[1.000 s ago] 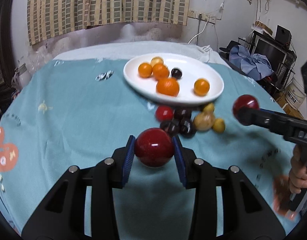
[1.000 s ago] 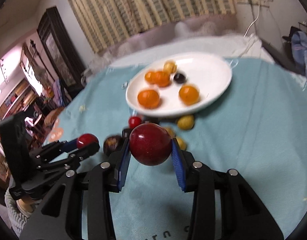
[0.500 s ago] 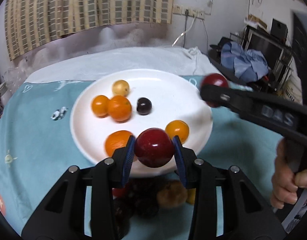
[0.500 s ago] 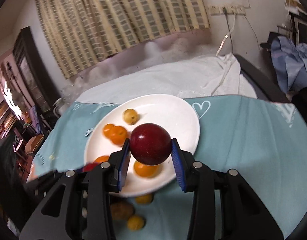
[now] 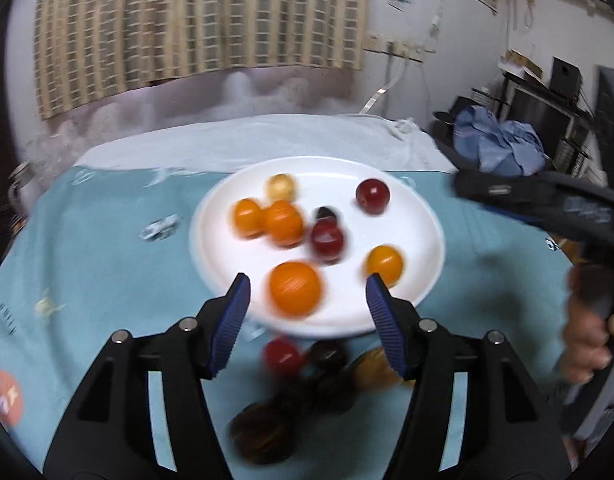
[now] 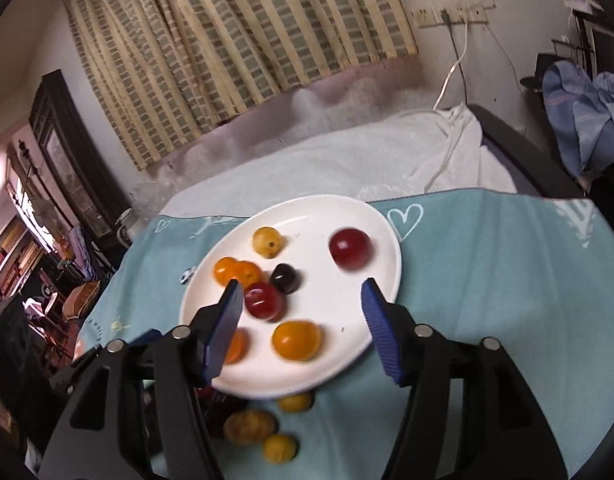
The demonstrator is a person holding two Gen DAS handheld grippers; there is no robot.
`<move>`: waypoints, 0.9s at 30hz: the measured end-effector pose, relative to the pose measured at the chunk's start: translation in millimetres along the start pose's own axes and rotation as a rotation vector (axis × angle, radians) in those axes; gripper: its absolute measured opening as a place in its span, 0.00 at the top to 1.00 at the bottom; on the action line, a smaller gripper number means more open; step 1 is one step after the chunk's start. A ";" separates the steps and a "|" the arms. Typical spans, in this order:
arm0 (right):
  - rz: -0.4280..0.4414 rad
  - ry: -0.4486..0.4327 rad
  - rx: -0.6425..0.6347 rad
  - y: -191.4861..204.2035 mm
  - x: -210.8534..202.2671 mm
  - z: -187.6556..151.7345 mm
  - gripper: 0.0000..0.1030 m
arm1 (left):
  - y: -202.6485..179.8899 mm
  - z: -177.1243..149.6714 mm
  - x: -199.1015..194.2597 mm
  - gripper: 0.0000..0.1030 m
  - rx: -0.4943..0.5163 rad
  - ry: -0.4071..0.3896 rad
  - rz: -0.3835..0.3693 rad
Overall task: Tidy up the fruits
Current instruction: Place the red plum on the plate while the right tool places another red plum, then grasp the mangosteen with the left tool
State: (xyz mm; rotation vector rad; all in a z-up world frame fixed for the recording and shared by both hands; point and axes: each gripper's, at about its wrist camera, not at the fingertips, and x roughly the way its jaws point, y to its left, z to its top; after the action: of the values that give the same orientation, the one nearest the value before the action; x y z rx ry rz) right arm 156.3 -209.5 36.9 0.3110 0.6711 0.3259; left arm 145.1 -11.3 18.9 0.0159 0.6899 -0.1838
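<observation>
A white plate [image 5: 419,216] [image 6: 371,300] on the teal cloth holds several fruits. Two red plums lie on it: one near the middle [image 5: 327,240] [image 6: 264,300], one toward the far right [image 5: 372,196] [image 6: 350,249]. Oranges [image 5: 295,289] [image 6: 296,340], a yellow fruit [image 5: 282,187] and a dark one [image 6: 284,278] lie around them. My left gripper [image 5: 305,292] is open and empty over the plate's near rim. My right gripper [image 6: 301,302] is open and empty above the plate; its body shows at the right of the left wrist view [image 5: 547,204].
Loose fruits lie on the cloth in front of the plate: a red one [image 5: 282,356], dark ones [image 5: 327,356], yellow-brown ones [image 6: 249,426]. A white towel [image 6: 367,160] lies behind the plate. Blue clothes [image 5: 499,144] and shelving stand at the right.
Both grippers have opened and let go of their red plums, which now lie on the plate. Both grippers have pulled back a little from the plate.
</observation>
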 end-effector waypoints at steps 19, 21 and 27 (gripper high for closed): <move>0.009 0.104 -0.010 -1.0 -20.0 -64.8 0.39 | 17.8 -77.9 -19.6 0.33 0.063 0.122 0.038; 0.007 0.103 -0.006 -1.3 -19.8 -64.9 0.39 | 19.3 -78.0 -16.8 0.34 0.057 0.126 0.041; 0.002 0.114 -0.009 -1.0 -16.8 -67.3 0.39 | 23.3 -78.0 -6.4 0.36 0.040 0.146 0.037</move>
State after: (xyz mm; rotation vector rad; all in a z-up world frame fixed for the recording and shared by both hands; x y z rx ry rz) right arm 100.5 -205.2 -4.0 0.2854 0.7815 0.3503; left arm 95.1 18.6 -38.4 0.0808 0.8310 -0.1623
